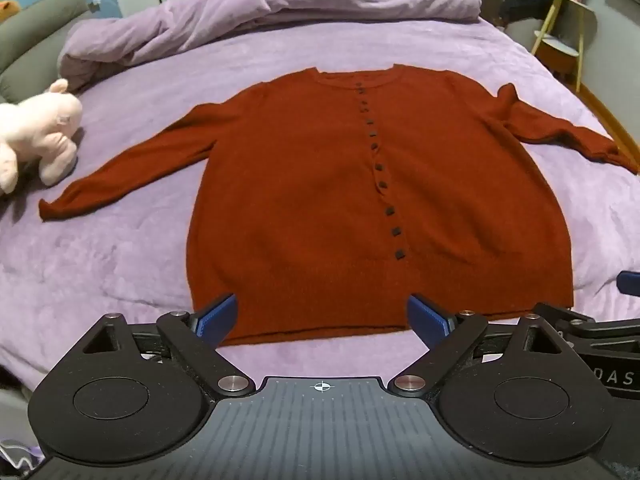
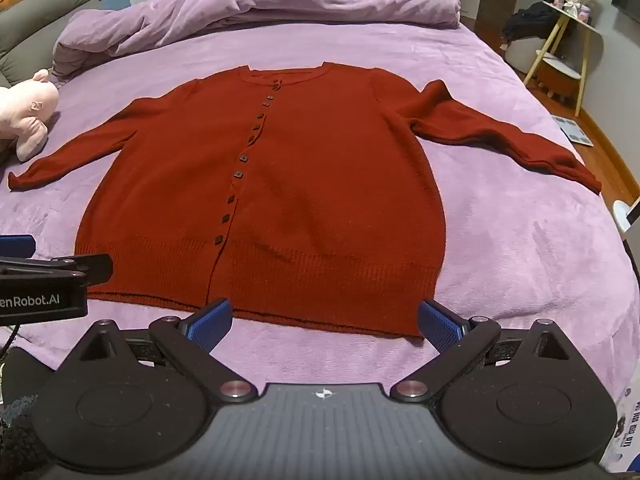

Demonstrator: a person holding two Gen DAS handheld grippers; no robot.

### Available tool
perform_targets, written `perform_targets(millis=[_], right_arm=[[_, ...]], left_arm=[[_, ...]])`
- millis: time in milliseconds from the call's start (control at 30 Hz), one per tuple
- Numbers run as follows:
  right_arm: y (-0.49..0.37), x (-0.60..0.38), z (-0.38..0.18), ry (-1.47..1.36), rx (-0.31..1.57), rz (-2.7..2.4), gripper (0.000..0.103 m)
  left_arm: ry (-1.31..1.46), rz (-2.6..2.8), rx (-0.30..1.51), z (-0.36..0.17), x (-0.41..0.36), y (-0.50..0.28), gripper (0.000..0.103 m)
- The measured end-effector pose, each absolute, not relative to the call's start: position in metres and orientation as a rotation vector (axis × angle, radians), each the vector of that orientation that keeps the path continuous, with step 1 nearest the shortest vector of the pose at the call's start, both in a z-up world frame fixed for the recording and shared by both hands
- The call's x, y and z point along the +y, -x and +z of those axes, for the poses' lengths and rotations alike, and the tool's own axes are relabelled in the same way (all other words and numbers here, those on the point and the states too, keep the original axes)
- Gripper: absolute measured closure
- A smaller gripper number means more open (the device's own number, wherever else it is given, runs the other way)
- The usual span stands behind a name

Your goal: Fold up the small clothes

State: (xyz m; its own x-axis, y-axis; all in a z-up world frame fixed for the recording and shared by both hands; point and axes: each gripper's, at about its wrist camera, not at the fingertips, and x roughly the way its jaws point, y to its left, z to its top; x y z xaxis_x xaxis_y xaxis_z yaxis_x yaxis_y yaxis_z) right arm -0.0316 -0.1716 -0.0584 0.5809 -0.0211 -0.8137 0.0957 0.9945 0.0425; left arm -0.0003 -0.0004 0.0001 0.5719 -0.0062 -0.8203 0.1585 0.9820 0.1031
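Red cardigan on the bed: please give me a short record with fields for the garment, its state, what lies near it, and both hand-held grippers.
garment: red cardigan, buttoned, dark buttons
state: spread flat, front up, both sleeves out to the sides, not yet folded
surface: purple bedsheet
nearby: pink plush toy beyond the left sleeve end, apart from it; bunched purple duvet behind the collar
left hand-held gripper: open, at the hem, holds nothing
right hand-held gripper: open, at the hem, holds nothing
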Motion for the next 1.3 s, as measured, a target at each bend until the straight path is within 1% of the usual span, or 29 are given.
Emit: perform_targets(millis=[33,367,433,1300], right_arm=[[0.032,-0.171,-0.059,-0.083,0.949,-0.07,0.004],[0.035,-0.166,-0.057,-0.078,0.943,-0.072,0.004],[0.034,-0.169,-0.057,-0.085,0.943,-0.067,0.004],[0.035,-0.168,-0.06,-0.076,0.937,-0.071,0.004]], left_arm=[[-0.141,-0.114,0.969,0.001,0.001,0.0,0.008],[-0.165,-0.106,0.982,-0.004,-0.009,0.002,0.008],[-0.138,-0.103,0.982,-0.004,0.0,-0.002,0.008],[-0.149,-0.098,0.988,-0.006,-0.001,-0.002,0.008]])
